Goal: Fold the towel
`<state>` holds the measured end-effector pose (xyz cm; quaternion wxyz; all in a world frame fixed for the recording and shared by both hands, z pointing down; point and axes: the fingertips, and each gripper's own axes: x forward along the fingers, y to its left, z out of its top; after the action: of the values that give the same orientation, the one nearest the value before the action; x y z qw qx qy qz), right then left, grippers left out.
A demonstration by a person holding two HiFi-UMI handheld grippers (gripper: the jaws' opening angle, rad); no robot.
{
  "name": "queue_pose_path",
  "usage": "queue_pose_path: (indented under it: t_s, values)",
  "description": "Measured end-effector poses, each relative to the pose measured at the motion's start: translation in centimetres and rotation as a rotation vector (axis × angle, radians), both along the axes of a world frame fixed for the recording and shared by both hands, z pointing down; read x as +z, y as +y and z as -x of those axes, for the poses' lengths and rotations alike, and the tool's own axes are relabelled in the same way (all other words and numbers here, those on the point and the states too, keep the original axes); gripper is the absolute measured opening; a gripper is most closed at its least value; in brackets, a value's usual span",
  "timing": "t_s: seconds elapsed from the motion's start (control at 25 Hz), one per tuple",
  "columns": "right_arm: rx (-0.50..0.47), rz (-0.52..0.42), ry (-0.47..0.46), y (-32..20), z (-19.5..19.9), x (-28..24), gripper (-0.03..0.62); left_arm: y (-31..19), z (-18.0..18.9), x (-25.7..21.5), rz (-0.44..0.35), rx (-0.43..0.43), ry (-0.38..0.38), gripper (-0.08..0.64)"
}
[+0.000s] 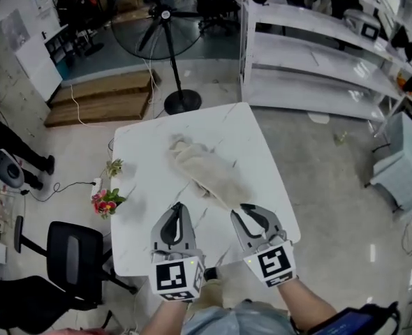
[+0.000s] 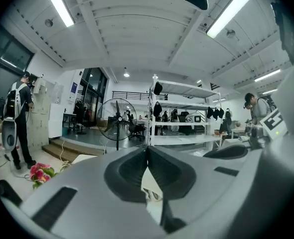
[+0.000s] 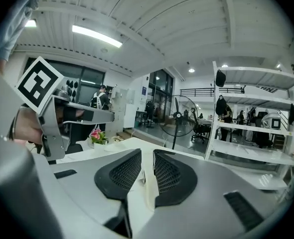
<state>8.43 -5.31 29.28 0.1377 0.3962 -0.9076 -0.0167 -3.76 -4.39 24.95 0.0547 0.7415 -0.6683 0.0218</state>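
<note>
A crumpled beige towel lies in a long heap across the middle of the white marble table, running from far left to near right. Both grippers hover over the table's near edge. My left gripper is left of the towel's near end, jaws closed together with nothing between them. My right gripper has its tips right at the towel's near end. Its jaws stand a narrow gap apart, and nothing is pressed between the pads. Whether the tips touch the cloth cannot be told.
A pot of pink flowers sits by the table's left edge, with a black office chair below it. Beyond the table are a standing fan, wooden steps and white shelving. A person stands far left.
</note>
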Motion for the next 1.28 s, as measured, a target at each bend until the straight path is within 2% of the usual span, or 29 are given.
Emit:
queue_pose_path:
  t_s: [0.2, 0.44, 0.6, 0.88, 0.92, 1.12, 1.28]
  values:
    - [0.045, -0.021, 0.022, -5.0, 2.7, -0.4, 0.089, -6.0, 3.1, 0.5, 0.018, 0.048, 0.017, 0.009]
    - [0.087, -0.013, 0.04, -8.5, 3.4, -0.3, 0.091, -10.9, 5.0, 0.9, 0.041, 0.079, 0.021, 0.009]
    - [0.096, 0.024, 0.061, -9.9, 3.3, 1.9, 0.094, -13.3, 5.5, 2.9, 0.088, 0.088, 0.03, 0.009]
    - [0.085, 0.119, 0.107, -10.5, 3.1, 8.1, 0.115, -16.3, 6.0, 9.1, 0.207, 0.101, 0.066, 0.012]
    - [0.083, 0.133, 0.115, -10.4, 3.0, 9.1, 0.12, -16.6, 6.0, 10.1, 0.225, 0.106, 0.078, 0.018]
    - [0.066, 0.208, 0.176, -8.3, 2.6, 14.5, 0.181, -17.4, 6.5, 15.6, 0.326, 0.122, 0.155, 0.141]
    - [0.056, 0.233, 0.23, -7.2, 2.2, 17.5, 0.201, -18.7, 6.8, 17.9, 0.358, 0.125, 0.204, 0.195]
